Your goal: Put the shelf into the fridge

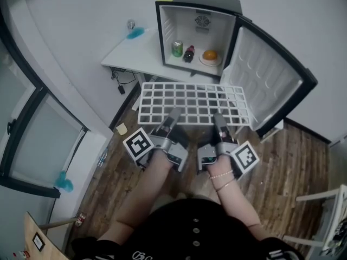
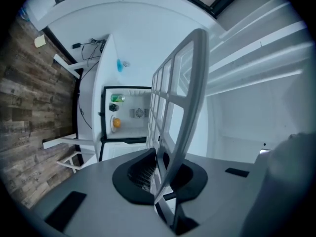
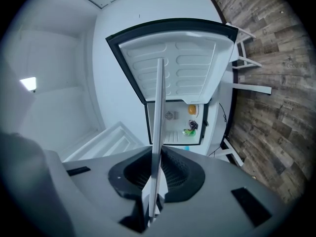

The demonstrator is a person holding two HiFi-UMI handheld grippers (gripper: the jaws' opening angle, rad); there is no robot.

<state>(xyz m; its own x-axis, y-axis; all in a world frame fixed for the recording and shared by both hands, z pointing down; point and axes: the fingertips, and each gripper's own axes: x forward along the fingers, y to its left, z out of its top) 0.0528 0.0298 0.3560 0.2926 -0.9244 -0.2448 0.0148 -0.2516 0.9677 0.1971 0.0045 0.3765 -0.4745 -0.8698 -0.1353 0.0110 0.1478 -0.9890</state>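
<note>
Flat and level, the white grid shelf [image 1: 194, 103] faces the open fridge [image 1: 198, 28].

Dark wood-plank floor [image 1: 293, 161]; pale wall [image 1: 76, 20]; white table [image 1: 138, 50] against wall; dark-framed window [image 1: 38, 140] at left.

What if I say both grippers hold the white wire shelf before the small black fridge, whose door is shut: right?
No. The door of the small black fridge stands wide open, as the head view shows. The left gripper and right gripper do hold the white wire shelf before it.
</note>
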